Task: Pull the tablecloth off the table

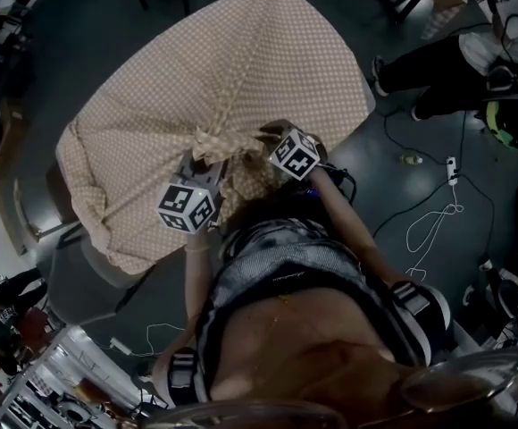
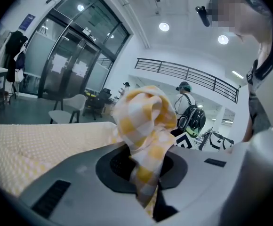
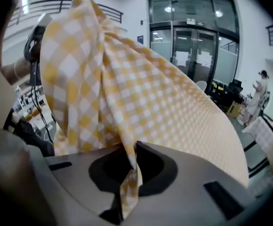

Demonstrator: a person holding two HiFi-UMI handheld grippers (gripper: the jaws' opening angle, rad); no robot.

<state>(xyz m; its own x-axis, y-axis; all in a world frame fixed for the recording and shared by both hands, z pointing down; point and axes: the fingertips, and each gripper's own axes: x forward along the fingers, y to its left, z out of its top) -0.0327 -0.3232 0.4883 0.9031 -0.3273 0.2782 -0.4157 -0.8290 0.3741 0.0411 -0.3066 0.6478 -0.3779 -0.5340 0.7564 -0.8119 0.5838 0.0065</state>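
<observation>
The tablecloth (image 1: 232, 61), checked in yellow and white, is lying over the counter and hiding it completely. In the head view its long axis is running on a diagonal from the lower left to the upper right, with one long side facing the person. Its lower-left end is hanging down in loose folds.

Around the middle of that near long side the cloth is being gathered into a raised bunch. From the bunch a ridge of creases is fanning out across the cloth toward its far upper corner.

The left claw (image 1: 213, 156) is gripping this bunch. In the left gripper view its jaws (image 2: 146, 173) are pressing together on a twisted tuft of the tablecloth (image 2: 141, 121), which is standing up above them and curling over. The flat cloth is stretching away level to the left.

The right claw (image 1: 263, 146) is sitting just beside the left one, on the same gathered part of the edge. In the right gripper view its jaws (image 3: 129, 168) are clamping a thin fold of the tablecloth (image 3: 150, 102). The fabric is rising steeply from the pinch, then sloping away to the right as a broad taut sheet.

Another person's legs (image 1: 420, 70) are showing at the upper right of the head view, well apart from the counter. White cables (image 1: 429, 222) are trailing over the dark floor (image 1: 393, 177) to the right.
</observation>
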